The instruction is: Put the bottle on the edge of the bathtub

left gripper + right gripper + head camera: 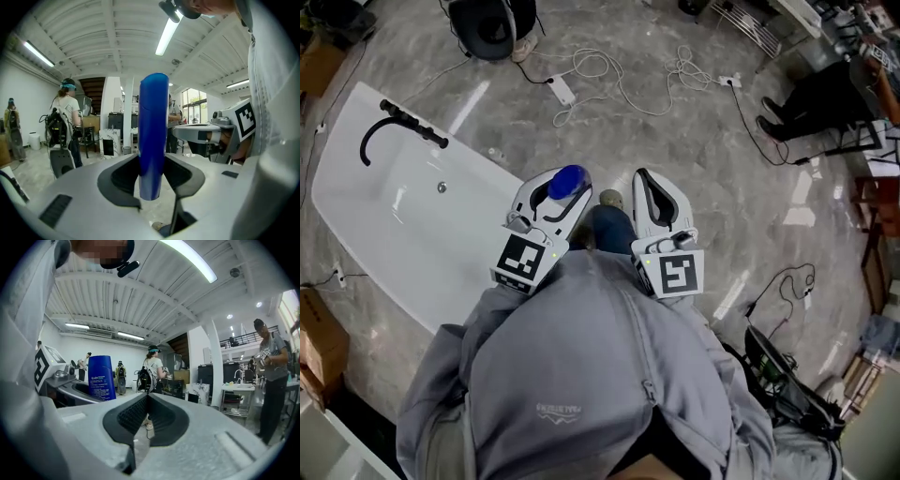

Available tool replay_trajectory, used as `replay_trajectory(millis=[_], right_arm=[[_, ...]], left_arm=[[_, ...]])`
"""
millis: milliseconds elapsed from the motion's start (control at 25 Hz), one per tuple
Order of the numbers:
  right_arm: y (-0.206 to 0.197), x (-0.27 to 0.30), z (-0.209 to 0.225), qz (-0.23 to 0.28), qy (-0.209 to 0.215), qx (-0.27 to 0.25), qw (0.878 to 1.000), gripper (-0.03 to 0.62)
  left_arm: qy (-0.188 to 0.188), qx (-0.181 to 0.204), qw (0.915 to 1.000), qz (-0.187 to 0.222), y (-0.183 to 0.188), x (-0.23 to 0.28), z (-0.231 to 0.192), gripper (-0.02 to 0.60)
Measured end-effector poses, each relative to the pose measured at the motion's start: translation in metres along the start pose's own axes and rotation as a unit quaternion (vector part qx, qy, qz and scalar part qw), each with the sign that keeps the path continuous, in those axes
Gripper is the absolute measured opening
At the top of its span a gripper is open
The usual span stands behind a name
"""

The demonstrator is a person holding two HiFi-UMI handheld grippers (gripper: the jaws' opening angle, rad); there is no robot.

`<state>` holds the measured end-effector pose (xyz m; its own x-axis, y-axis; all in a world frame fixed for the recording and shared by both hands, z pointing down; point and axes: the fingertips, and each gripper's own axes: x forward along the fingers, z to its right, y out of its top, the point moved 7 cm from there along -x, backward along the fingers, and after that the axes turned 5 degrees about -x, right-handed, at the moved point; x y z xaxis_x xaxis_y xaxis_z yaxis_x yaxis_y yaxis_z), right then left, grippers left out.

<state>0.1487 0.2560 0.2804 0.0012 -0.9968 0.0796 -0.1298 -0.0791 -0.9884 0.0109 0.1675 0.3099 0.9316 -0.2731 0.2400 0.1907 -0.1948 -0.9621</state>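
Left claw (152, 180) clamps tall blue plastic bottle (153, 136), right claw (146, 401) closed, empty; carrying, so you next reach white bathtub (384, 267) rim.

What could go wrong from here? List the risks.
1. The left gripper clamps the tall bottle near its bottom, so it may tilt or slip.
2. The tub has a narrow-looking rim; a bottle set off-centre could topple in or off.
3. Cables lie loose ahead, a possible trip hazard.

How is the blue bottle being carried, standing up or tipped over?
Standing up. The bottle rises straight between the jaws of the left gripper, which pinch its lower part.
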Motion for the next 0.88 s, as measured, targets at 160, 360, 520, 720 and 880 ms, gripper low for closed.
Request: replay_trajectory(millis=[160, 360, 520, 720, 880], right_arm=[[0.002, 0.042, 0.008, 0.009, 0.06, -0.007, 0.998, 0.003], [0.003, 0.097, 0.034, 0.014, 0.12, -0.013, 0.993, 0.003], [0.006, 0.146, 0.051, 0.018, 0.179, -0.033, 0.983, 0.003], [0.005, 0.19, 0.072, 0.027, 0.243, -0.041, 0.969, 0.003], [0.0, 0.217, 0.085, 0.029, 0.281, -0.043, 0.958, 0.003]], left_arm=[[0.056, -0.016, 0.9983, 0.008, 0.004, 0.003, -0.026, 0.156], [0.123, -0.03, 0.9918, 0.014, 0.016, 0.016, -0.062, 0.156], [0.193, -0.048, 0.9793, 0.034, 0.022, 0.025, -0.093, 0.156], [0.269, -0.069, 0.9598, 0.039, 0.028, 0.04, -0.117, 0.156], [0.313, -0.081, 0.9454, 0.041, 0.027, 0.051, -0.128, 0.156]])
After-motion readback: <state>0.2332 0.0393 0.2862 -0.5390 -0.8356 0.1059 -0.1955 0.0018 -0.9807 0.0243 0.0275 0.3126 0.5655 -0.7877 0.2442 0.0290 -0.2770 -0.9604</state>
